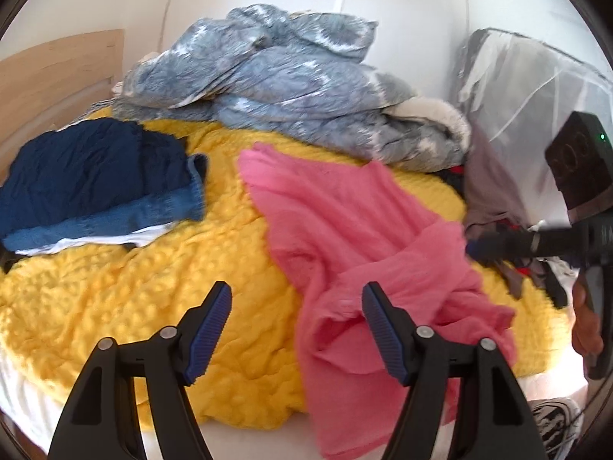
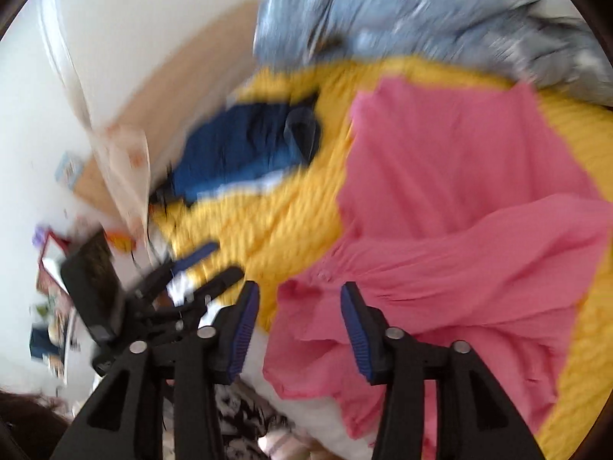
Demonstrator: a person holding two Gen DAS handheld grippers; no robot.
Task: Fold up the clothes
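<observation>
A crumpled pink garment (image 1: 345,222) lies spread on the yellow blanket (image 1: 153,287) covering the bed. My left gripper (image 1: 297,299) hangs open over the garment's left edge, its right finger in front of the pink cloth and nothing pinched. In the right wrist view, which is blurred, my right gripper (image 2: 300,293) stands open just above the pink garment (image 2: 459,191) near its bunched front edge, the pads apart from the cloth. The left gripper (image 2: 207,264) shows there at the left, over the yellow blanket (image 2: 268,222). The right gripper (image 1: 479,249) reaches in from the right, held by a hand.
A stack of folded dark blue clothes (image 1: 95,180) sits at the bed's left. A rumpled grey-blue duvet (image 1: 287,76) fills the back. A clear plastic bag (image 1: 517,88) and loose clothes (image 1: 494,191) are at the right. A wooden headboard (image 1: 57,73) is far left.
</observation>
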